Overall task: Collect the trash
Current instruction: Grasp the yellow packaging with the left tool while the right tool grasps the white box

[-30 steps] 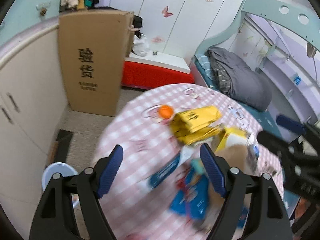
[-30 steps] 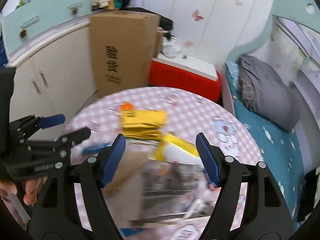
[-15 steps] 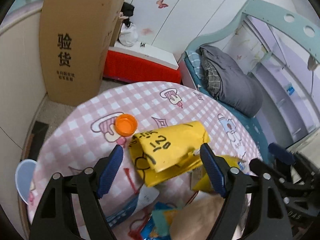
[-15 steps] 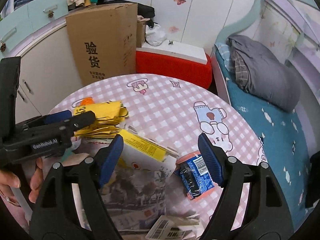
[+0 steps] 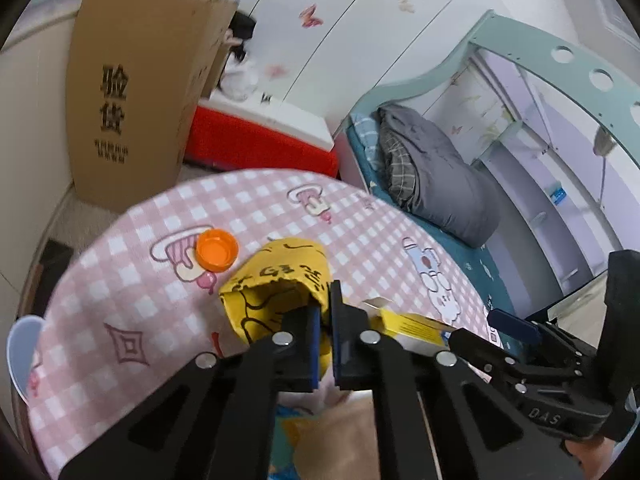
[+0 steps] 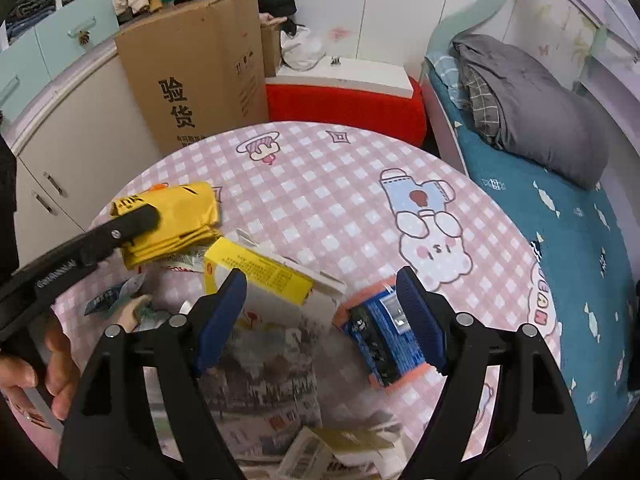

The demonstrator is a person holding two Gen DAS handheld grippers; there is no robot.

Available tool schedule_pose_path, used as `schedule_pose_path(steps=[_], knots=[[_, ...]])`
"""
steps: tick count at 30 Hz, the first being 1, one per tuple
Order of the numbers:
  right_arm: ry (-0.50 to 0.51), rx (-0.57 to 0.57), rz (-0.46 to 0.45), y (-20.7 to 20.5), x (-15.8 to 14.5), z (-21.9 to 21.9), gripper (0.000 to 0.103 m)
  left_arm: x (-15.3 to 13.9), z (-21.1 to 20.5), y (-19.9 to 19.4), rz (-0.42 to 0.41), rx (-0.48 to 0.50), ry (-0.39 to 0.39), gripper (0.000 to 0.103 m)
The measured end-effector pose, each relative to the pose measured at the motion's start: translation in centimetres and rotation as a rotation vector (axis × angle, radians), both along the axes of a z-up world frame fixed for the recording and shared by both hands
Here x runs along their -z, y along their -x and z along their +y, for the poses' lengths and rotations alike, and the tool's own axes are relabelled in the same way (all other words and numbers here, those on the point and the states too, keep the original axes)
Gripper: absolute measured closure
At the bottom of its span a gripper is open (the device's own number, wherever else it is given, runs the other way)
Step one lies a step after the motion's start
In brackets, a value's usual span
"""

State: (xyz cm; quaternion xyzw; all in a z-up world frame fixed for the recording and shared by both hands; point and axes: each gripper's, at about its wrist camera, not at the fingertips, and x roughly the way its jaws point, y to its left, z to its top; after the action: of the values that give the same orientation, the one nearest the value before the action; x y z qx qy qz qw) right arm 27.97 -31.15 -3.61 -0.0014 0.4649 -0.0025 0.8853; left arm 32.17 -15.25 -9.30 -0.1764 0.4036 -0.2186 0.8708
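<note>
A crumpled yellow wrapper (image 5: 276, 280) lies on the round pink checked table (image 5: 140, 320). My left gripper (image 5: 326, 320) is shut on the wrapper's near edge. The wrapper also shows in the right wrist view (image 6: 172, 216), with the left gripper's finger over it. An orange bottle cap (image 5: 216, 250) sits left of it. My right gripper (image 6: 320, 312) is open and empty above a yellow and white carton (image 6: 272, 280), with a blue snack packet (image 6: 380, 340) by its right finger. Papers and more wrappers (image 6: 272, 380) lie below.
A tall cardboard box (image 6: 196, 68) and a red and white box (image 6: 344, 96) stand on the floor beyond the table. A bed with a grey blanket (image 6: 532, 96) is at the right. Cupboards (image 6: 60, 128) stand at the left. A white bin rim (image 5: 20, 348) shows by the table.
My left gripper has moved forward onto the yellow wrapper and shut on it. My right gripper has stayed open and shifted little over the carton.
</note>
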Motion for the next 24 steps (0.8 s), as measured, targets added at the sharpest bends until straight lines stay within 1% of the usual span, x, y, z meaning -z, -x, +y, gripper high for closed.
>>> schedule_pose_path(steps=[1, 5, 8, 10, 12, 13, 14, 15, 16, 17, 19, 21, 23, 24], knots=[[0.002, 0.0, -0.007, 0.6, -0.3, -0.2, 0.027, -0.5, 0.0, 0.4, -0.013, -0.002, -0.003, 0.099], [0.035, -0.001, -0.029, 3.5, -1.6, -0.7, 0.026, -3.6, 0.5, 3.3, -0.135, -0.034, -0.047, 0.1], [0.068, -0.008, -0.027, 5.2, -2.2, -0.8, 0.026, -5.8, 0.3, 5.9, -0.227, -0.061, -0.116, 0.1], [0.077, -0.008, -0.026, 6.6, -2.3, -0.9, 0.026, -6.8, 0.0, 7.5, -0.253, -0.063, -0.154, 0.1], [0.067, 0.006, -0.025, 8.1, -2.0, -1.1, 0.025, -7.2, -0.1, 8.7, -0.262, -0.06, -0.165, 0.1], [0.055, 0.022, -0.038, 8.8, -1.8, -1.3, 0.025, -7.5, -0.2, 9.4, -0.263, -0.061, -0.175, 0.1], [0.027, 0.06, -0.069, 9.9, -1.7, -1.7, 0.025, -7.5, -0.2, 9.9, -0.267, -0.062, -0.18, 0.1], [-0.005, 0.09, -0.088, 10.5, -1.5, -2.2, 0.021, -7.6, -0.3, 10.5, -0.274, -0.062, -0.192, 0.1], [-0.069, 0.122, -0.111, 11.4, -1.1, -2.7, 0.019, -7.7, -0.3, 11.0, -0.278, -0.065, -0.198, 0.1], [-0.11, 0.142, -0.123, 11.7, -0.8, -3.0, 0.017, -7.7, -0.4, 11.5, -0.276, -0.066, -0.207, 0.1], [-0.212, 0.217, -0.142, 12.5, 0.8, -3.7, 0.017, -7.4, -0.4, 12.2, -0.262, -0.06, -0.204, 0.1], [-0.275, 0.263, -0.163, 12.6, 2.1, -4.0, 0.017, -7.2, -0.6, 12.8, -0.256, -0.057, -0.215, 0.1], [-0.31, 0.334, -0.165, 12.3, 3.3, -4.8, 0.017, -7.1, -0.8, 13.4, -0.261, -0.052, -0.234, 0.1], [-0.349, 0.363, -0.167, 12.2, 4.0, -5.3, 0.017, -7.1, -1.0, 13.8, -0.264, -0.048, -0.244, 0.1]])
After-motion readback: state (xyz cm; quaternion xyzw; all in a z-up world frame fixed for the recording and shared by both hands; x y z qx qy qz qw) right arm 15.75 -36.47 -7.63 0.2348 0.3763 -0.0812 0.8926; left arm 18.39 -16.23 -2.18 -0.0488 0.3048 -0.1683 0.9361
